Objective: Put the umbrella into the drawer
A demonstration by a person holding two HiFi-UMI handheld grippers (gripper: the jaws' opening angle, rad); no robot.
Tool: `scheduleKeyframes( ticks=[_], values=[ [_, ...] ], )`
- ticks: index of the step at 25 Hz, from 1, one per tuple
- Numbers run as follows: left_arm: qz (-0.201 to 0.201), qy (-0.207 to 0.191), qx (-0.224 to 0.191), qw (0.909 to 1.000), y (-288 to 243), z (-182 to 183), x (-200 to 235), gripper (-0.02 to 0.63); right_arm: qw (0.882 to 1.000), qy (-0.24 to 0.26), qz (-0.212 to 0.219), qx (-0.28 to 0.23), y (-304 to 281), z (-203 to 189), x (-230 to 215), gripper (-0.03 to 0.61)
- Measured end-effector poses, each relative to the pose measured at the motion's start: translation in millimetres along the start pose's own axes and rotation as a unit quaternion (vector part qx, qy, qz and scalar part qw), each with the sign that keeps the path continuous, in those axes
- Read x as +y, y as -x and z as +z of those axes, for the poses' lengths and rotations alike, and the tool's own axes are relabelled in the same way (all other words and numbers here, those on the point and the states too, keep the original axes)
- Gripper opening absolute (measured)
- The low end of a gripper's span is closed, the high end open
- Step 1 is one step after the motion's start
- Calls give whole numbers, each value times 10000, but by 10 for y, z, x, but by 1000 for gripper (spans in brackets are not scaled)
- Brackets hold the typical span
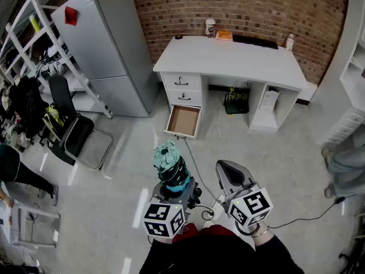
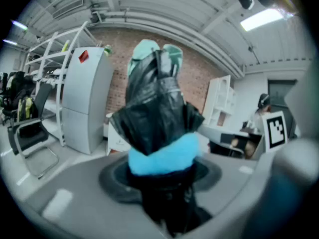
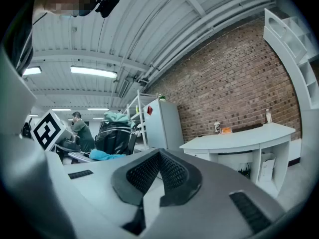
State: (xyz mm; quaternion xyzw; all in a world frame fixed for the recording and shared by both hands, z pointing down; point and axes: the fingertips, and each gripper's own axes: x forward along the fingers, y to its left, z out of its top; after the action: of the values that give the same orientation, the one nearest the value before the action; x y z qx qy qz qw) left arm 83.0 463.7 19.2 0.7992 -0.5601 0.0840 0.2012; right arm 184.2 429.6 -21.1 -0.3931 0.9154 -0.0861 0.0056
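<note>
A folded umbrella (image 1: 170, 161), black with mint-green and bright blue cloth, stands upright between the jaws of my left gripper (image 1: 171, 181), which is shut on it. In the left gripper view the umbrella (image 2: 158, 108) fills the middle, and its lower end hides the left gripper (image 2: 162, 193) jaws. My right gripper (image 1: 230, 174) is beside it on the right, shut and with nothing in it. The right gripper view shows the right gripper (image 3: 158, 183) with its black pads meeting. The open bottom drawer (image 1: 183, 122) of the white desk (image 1: 228, 55) lies ahead, and its brown inside looks empty.
A grey fridge (image 1: 108, 39) stands left of the desk, with a black chair (image 1: 74, 131) and white shelving (image 1: 34, 33) further left. A cable (image 1: 201, 165) runs over the floor toward the desk. A cup (image 1: 210, 27), keyboard (image 1: 255, 41) and bottle (image 1: 290, 41) sit on the desk. A person's legs (image 1: 344, 167) are at the right.
</note>
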Motion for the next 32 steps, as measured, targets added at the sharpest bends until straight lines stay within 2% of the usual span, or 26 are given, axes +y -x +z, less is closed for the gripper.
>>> scheduleKeyframes(
  ticks=[4,9,18,26,32],
  values=[
    [31,-32,-81,10000,-39,37,27,224,10000,-42,72,-48,-11,14,-44,2],
    [89,-12,-249,9996,-93,145,47,224,9991,-283,233,191,-21,-101,-158,2],
    [291,45,-397,9988,-174,407,328,224,9985,-509,-129,172,-122,-66,-451,2],
    [224,97,-370,9990,-586,519,690,224,9971,-611,-388,220,-521,-92,-761,2],
    [133,161,-310,9993,-1086,698,1160,224,9962,-655,-470,332,-1125,-150,-1000,2]
  ],
)
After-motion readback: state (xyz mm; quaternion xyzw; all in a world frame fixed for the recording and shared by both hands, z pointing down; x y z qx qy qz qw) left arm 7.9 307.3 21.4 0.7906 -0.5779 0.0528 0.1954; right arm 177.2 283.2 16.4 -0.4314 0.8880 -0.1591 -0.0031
